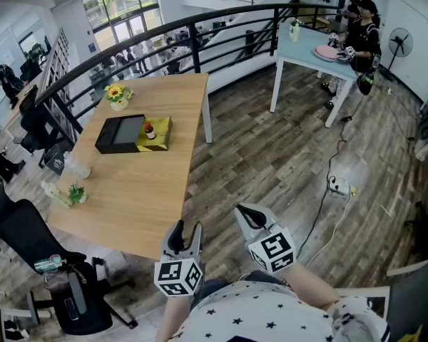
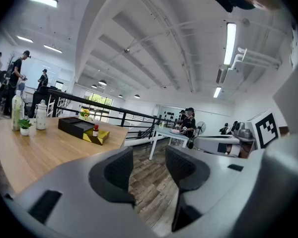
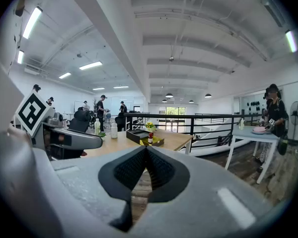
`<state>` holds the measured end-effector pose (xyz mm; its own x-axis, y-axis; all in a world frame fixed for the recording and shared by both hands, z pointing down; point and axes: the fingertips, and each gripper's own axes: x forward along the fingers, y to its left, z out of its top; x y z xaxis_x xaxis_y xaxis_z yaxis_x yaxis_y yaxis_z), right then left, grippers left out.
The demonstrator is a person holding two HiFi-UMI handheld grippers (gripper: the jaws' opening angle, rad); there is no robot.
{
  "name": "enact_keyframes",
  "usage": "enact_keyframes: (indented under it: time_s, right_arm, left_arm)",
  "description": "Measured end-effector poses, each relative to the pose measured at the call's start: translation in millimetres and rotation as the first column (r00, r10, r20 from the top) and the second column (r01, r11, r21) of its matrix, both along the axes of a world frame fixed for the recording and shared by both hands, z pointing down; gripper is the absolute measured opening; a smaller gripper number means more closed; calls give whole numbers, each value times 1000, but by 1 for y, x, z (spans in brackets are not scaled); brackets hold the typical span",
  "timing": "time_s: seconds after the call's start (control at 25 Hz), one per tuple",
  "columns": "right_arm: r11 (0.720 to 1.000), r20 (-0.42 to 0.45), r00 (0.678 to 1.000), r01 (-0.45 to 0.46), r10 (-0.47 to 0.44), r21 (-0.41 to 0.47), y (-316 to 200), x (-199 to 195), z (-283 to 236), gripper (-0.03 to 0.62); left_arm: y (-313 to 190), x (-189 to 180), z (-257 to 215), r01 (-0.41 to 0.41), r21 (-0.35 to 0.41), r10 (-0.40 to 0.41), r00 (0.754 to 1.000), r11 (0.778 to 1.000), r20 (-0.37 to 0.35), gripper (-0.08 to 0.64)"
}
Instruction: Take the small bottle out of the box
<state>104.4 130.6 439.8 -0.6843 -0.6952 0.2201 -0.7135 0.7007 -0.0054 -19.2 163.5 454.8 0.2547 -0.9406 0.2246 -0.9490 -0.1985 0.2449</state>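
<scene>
A small bottle (image 1: 150, 130) with a red cap stands upright in the yellow half of an open box (image 1: 120, 134) at the far side of the wooden table (image 1: 139, 191). Both grippers hang well short of the table's near edge, above the wood floor. My left gripper (image 1: 184, 229) is open with nothing between its pads. My right gripper (image 1: 250, 214) is shut and empty. The left gripper view shows the bottle (image 2: 95, 131) and box (image 2: 78, 127) far off to the left of the gripper (image 2: 149, 168). In the right gripper view the bottle (image 3: 150, 138) stands straight ahead above the shut gripper (image 3: 146, 155).
A sunflower pot (image 1: 117, 95) sits behind the box. A clear cup (image 1: 77, 167), a small plant (image 1: 75, 194) and a lying bottle (image 1: 53, 191) are on the table's left side. An office chair (image 1: 36, 251) stands at its near left corner. A cable and power strip (image 1: 337, 184) lie on the floor to the right. People stand at a light blue table (image 1: 315, 54).
</scene>
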Motion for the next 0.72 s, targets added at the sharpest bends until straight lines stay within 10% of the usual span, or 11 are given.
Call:
enact_keyframes:
  time_s: [0.72]
  right_arm:
    - [1000,38,999,-8,8,1,32,-17,-5,5]
  left_arm:
    - [20,0,-12,-70,18,69,997,997,37,201]
